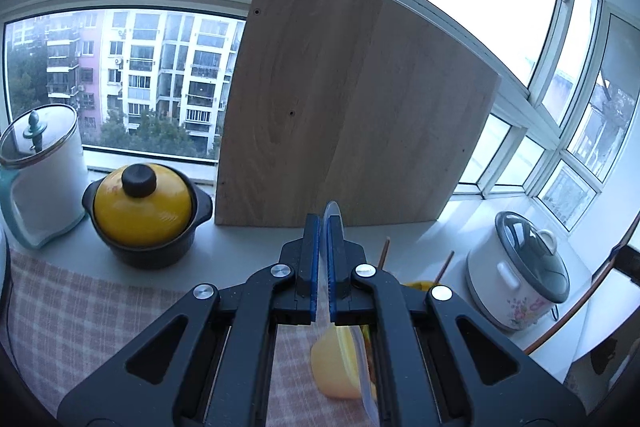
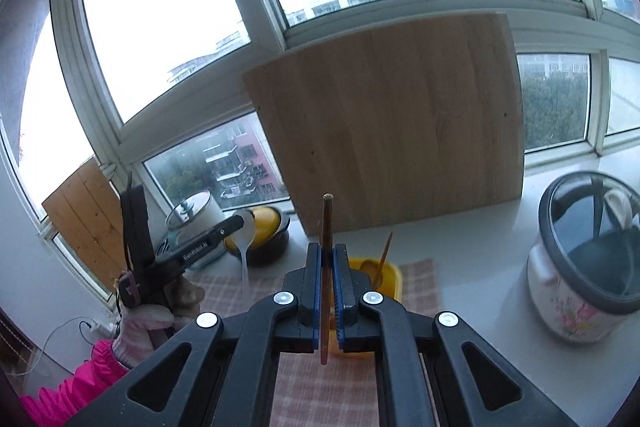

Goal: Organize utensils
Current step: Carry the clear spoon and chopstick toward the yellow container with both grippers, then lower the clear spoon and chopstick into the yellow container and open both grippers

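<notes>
Two hand-held grippers loaded | left hand-held gripper (image 1: pixel 323 227) clamped on white spoon (image 1: pixel 334 213) | right hand-held gripper (image 2: pixel 328 259) clamped on brown chopstick (image 2: pixel 326 267) | yellow container (image 2: pixel 376 277) on surface holds some utensils already | both carried pieces not yet deposited

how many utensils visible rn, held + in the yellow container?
4. A translucent spoon in the left gripper; a wooden chopstick in the right gripper; two wooden-handled utensils standing in the yellow container. More may be hidden inside.
</notes>
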A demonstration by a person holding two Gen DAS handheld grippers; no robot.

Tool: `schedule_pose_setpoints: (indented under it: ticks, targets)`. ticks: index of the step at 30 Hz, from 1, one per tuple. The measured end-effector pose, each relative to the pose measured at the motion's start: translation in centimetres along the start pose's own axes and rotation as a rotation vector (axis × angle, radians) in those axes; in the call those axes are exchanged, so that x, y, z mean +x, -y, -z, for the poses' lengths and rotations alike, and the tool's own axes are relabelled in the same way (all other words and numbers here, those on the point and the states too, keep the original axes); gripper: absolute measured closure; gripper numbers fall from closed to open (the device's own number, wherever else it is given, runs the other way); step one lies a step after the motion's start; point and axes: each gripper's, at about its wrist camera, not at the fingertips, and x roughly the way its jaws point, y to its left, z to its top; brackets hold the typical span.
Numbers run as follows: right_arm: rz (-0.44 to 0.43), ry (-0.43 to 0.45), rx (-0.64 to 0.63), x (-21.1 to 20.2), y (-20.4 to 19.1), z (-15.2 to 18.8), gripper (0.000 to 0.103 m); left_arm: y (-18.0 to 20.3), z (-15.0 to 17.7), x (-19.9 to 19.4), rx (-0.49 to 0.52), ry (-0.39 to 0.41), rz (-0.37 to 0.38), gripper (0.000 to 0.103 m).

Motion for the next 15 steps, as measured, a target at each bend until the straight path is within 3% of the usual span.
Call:
schedule_pose_setpoints:
  ticks: [8,15]
  targets:
    - [0.008,0.039,-0.013,0.0,0.5,-1.7,0.100,1.0,-0.1,3.0,0.004,0.023,-0.026,0.102]
    - [0.034,0.015,0.000,2.2,1.7,-1.8,0.100,1.8,0.9,4.9,0.033,0.029,-0.048,0.102]
